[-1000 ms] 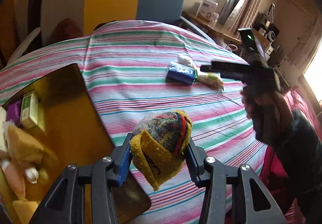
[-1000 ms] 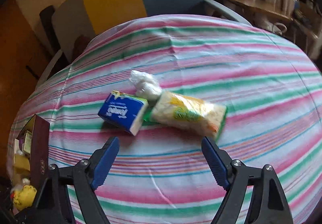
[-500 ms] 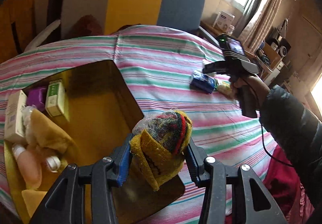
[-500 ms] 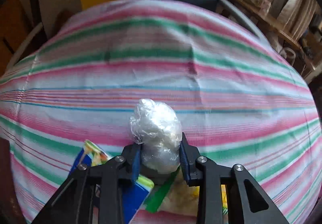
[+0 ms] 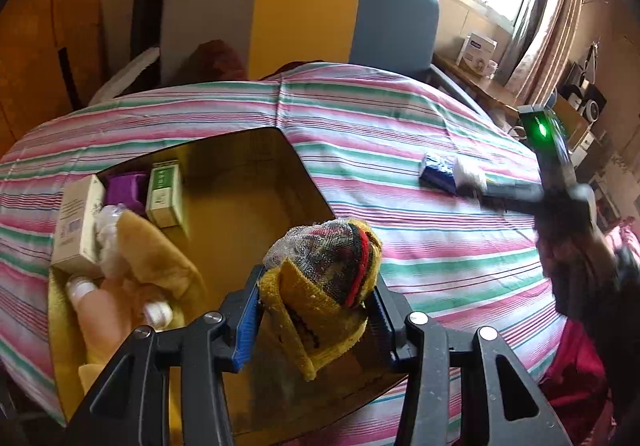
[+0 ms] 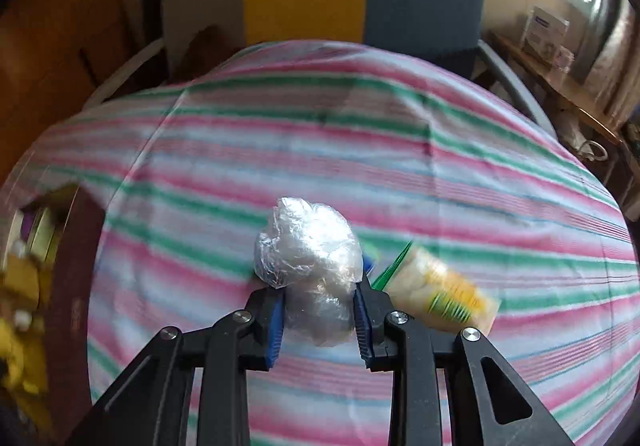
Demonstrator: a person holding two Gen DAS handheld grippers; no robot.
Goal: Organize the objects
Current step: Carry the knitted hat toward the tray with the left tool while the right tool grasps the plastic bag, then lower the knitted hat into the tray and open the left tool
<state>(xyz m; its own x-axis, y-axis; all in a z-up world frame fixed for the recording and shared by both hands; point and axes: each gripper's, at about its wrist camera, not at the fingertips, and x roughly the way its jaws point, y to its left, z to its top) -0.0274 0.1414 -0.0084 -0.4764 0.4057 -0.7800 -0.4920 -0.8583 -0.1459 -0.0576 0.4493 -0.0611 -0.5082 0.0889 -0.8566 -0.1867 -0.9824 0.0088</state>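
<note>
My left gripper (image 5: 314, 320) is shut on a yellow knitted bundle (image 5: 324, 286) with dark and red stripes, held above the near right corner of the brown open box (image 5: 240, 213). Inside the box lie a cream carton (image 5: 78, 221), a green-and-white carton (image 5: 164, 191), a purple item (image 5: 126, 185) and a yellow cloth (image 5: 148, 250). My right gripper (image 6: 320, 320) is shut on a crumpled clear plastic ball (image 6: 308, 250), lifted over the striped tablecloth (image 6: 320, 149). In the left wrist view the right gripper (image 5: 474, 187) hangs beside the blue tissue pack (image 5: 438, 169).
A yellow-and-white snack packet (image 6: 444, 290) lies on the cloth just right of my right gripper. A chair with grey, yellow and blue panels (image 5: 300, 13) stands behind the table. A side shelf (image 5: 476, 77) with a white box (image 5: 478, 49) is at the right.
My right gripper went from open above the tissue pack and packet to shut on the plastic ball and lifted it. My left gripper carried the knitted bundle leftward over the box.
</note>
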